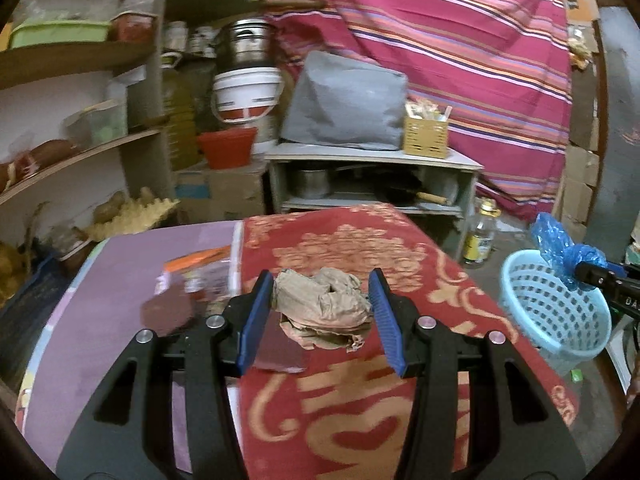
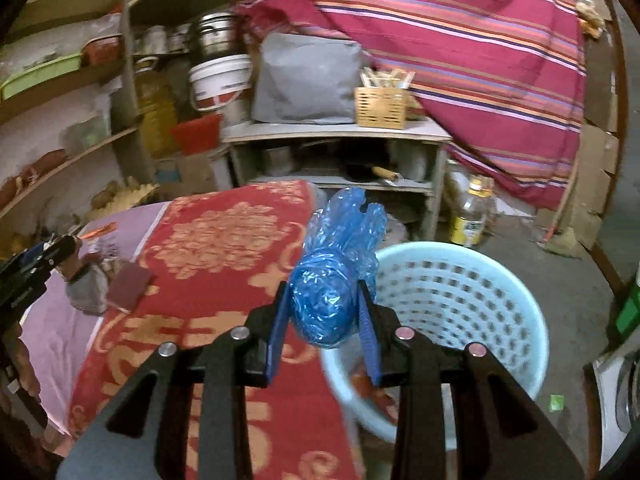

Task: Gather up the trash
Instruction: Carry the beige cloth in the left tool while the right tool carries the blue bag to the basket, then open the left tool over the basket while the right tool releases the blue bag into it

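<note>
My left gripper (image 1: 322,286) is shut on a crumpled brown paper wad (image 1: 324,314) and holds it just above the red patterned cloth (image 1: 352,408). My right gripper (image 2: 322,290) is shut on a crumpled blue plastic bag (image 2: 330,280) and holds it above the near rim of the light blue perforated basket (image 2: 460,304). From the left wrist view the basket (image 1: 554,312) stands right of the table with the blue bag (image 1: 560,248) over it. A dark red flat piece (image 1: 280,348) and a torn wrapper (image 1: 200,272) lie on the table.
A purple mat (image 1: 120,300) covers the table's left part. Behind stand a grey shelf unit (image 1: 372,176) with a wicker box (image 1: 425,136), wall shelves with jars at left, a bottle (image 1: 482,236) on the floor and a striped red cloth (image 1: 460,40).
</note>
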